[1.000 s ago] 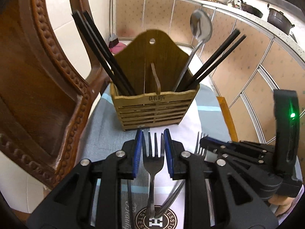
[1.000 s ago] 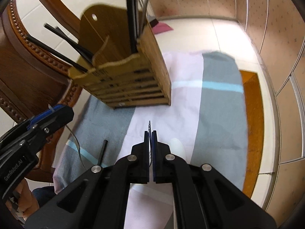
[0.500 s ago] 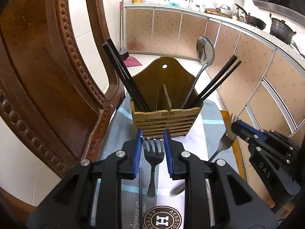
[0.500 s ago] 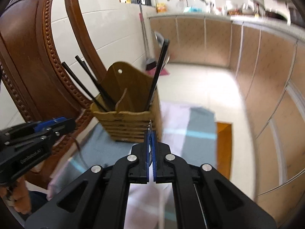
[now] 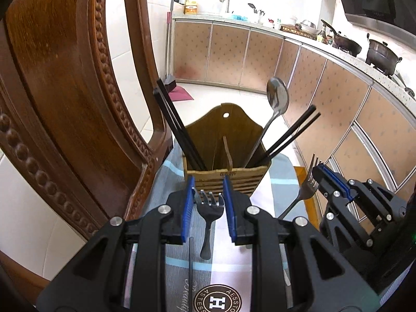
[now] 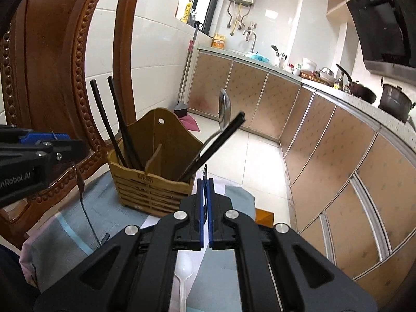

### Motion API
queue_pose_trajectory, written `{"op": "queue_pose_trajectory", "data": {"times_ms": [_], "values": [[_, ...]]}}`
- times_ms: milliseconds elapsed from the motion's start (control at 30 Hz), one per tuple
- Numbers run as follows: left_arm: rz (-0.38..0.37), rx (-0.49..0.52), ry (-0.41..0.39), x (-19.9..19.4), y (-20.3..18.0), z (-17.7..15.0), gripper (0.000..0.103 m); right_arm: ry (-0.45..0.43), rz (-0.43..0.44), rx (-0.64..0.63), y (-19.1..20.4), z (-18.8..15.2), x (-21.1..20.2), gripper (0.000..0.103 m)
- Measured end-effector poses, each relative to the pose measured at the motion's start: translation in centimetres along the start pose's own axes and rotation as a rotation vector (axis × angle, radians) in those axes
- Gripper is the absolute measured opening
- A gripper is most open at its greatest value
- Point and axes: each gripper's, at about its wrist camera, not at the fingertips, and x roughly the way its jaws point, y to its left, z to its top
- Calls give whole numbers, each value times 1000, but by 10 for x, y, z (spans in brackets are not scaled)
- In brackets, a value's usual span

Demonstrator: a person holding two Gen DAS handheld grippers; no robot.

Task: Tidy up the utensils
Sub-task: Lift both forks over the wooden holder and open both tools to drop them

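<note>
A slatted wooden utensil holder [image 5: 223,179] [image 6: 150,189] stands on the striped cloth. It holds black chopsticks [image 5: 176,130] on its left, and a steel spoon [image 5: 277,98] with more chopsticks on its right. My left gripper [image 5: 209,204] is shut on the head of a dark fork [image 5: 208,223], lifted off the cloth just short of the holder. The fork's handle hangs down. To the right, my right gripper [image 6: 205,182] [image 5: 322,174] is shut flat on a silver fork [image 5: 304,189], whose tines [image 6: 206,169] poke up past the pads.
A carved wooden chair back [image 5: 65,104] rises close on the left of the holder. A white plastic spoon [image 6: 183,280] and a black chopstick [image 5: 190,260] lie on the cloth [image 6: 78,223]. The table's edge drops to the tiled floor at right, with kitchen cabinets [image 6: 325,143] beyond.
Both grippers have risen off the cloth, each carrying its fork, and have drawn back from the holder. The right gripper has rolled and tipped up from facing the table to facing the room.
</note>
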Motion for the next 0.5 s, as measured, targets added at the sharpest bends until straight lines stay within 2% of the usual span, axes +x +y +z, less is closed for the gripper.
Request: {"op": "queue_pose_trajectory", "data": {"times_ms": [200, 300, 400, 433, 500], "values": [[4, 16, -53, -19, 1, 29, 22, -55, -33, -23, -1, 31, -8, 1], [4, 8, -77, -26, 3, 45, 22, -55, -12, -25, -6, 52, -10, 1], [-9, 3, -81, -30, 6, 44, 22, 15, 42, 39, -21, 53, -1, 1], [-14, 4, -73, -29, 6, 39, 22, 62, 87, 82, -30, 46, 6, 1], [-19, 8, -50, -25, 8, 31, 22, 165, 161, 155, -43, 25, 26, 8]]}}
